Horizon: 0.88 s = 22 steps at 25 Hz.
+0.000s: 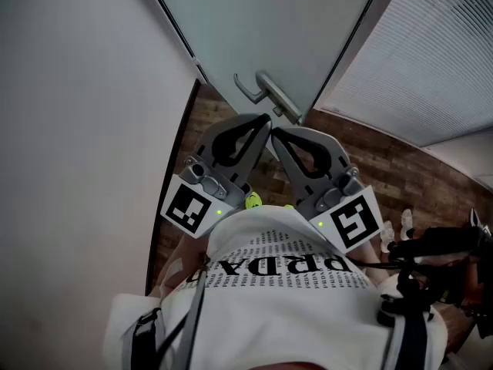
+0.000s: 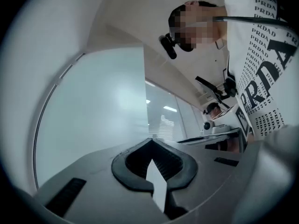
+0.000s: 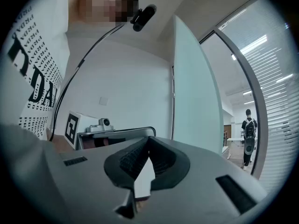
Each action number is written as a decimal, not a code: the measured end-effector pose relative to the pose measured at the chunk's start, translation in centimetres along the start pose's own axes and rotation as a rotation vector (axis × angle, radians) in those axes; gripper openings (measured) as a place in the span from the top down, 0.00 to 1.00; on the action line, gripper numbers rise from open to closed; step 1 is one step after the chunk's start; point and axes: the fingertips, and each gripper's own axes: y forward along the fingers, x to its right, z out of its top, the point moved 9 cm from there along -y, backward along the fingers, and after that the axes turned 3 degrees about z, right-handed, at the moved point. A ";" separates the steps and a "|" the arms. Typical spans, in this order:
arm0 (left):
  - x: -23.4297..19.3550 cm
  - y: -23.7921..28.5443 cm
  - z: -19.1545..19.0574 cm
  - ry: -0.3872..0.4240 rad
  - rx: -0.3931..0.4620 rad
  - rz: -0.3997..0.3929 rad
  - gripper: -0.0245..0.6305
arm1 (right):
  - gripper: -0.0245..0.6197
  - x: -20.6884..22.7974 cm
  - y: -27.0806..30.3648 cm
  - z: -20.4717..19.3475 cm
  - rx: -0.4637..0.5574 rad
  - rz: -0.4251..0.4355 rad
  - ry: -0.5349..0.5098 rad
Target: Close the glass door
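A person in a white printed shirt (image 1: pixel 277 284) holds two grippers side by side at chest height before a frosted glass door (image 1: pixel 269 21). The left gripper (image 1: pixel 264 119) and right gripper (image 1: pixel 275 132) both have their jaws pressed together at the tips, with nothing between them. The tips point toward the door's metal lever handle (image 1: pixel 266 92) and sit near it. The door stands ajar over a wood-pattern floor (image 1: pixel 362 156), between a white wall (image 1: pixel 77 129) and window blinds (image 1: pixel 431 60).
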 end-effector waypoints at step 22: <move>-1.3 0.3 0.5 -0.038 0.004 -0.009 0.97 | 0.96 0.7 0.4 1.0 0.044 -0.076 -0.034</move>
